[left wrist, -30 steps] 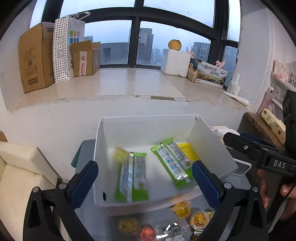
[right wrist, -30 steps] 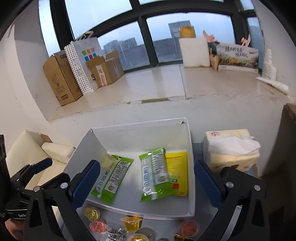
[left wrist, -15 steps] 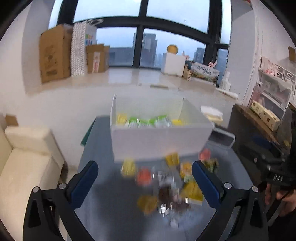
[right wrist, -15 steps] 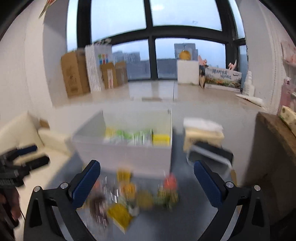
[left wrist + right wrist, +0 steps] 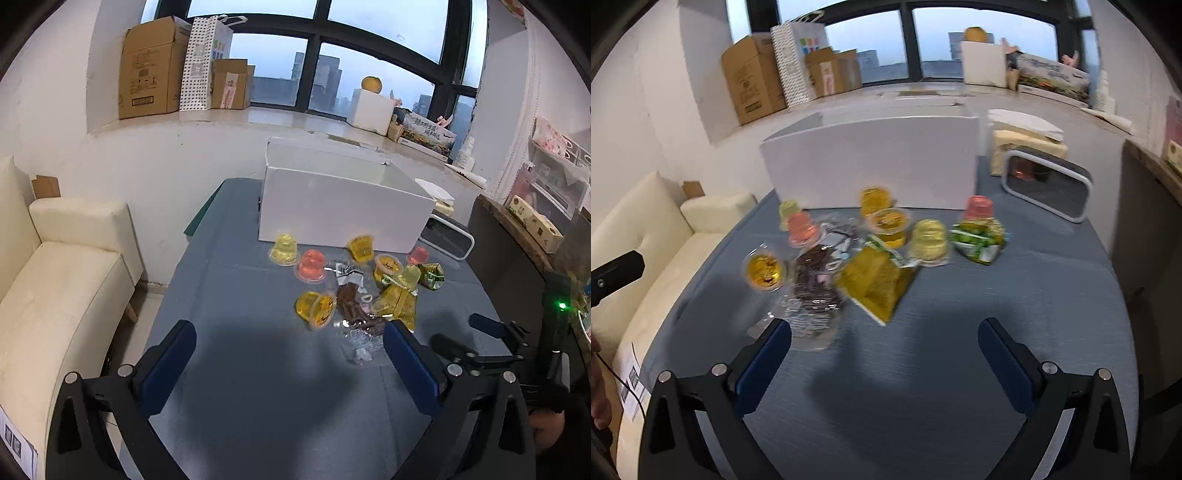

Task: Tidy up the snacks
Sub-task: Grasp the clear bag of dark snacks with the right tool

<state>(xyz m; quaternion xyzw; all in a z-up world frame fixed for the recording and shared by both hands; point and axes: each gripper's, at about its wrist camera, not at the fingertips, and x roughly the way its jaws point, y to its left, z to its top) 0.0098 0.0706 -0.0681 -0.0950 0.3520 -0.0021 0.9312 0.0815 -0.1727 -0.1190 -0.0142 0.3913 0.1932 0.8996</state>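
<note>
A white box [image 5: 343, 206] stands at the far side of the blue-grey table [image 5: 258, 387]; it also shows in the right wrist view [image 5: 871, 162]. In front of it lies a heap of snacks: several jelly cups [image 5: 316, 308] [image 5: 929, 238], a yellow packet [image 5: 397, 304] [image 5: 877, 284], a clear packet of brown sweets [image 5: 354, 314] [image 5: 814, 295] and a green packet [image 5: 979, 238]. My left gripper [image 5: 291, 363] is open and empty, near the front of the heap. My right gripper [image 5: 884, 358] is open and empty, just short of the yellow packet.
A tissue box [image 5: 1023, 144] and a grey-rimmed tray [image 5: 1049, 186] sit right of the white box. A cream sofa [image 5: 55, 295] stands left of the table. Cardboard boxes [image 5: 151, 88] line the window sill. A dark cabinet [image 5: 517, 251] is at the right.
Both grippers have pulled back and down from over the white box. The views now face the box's front wall and the heap of snacks on the table.
</note>
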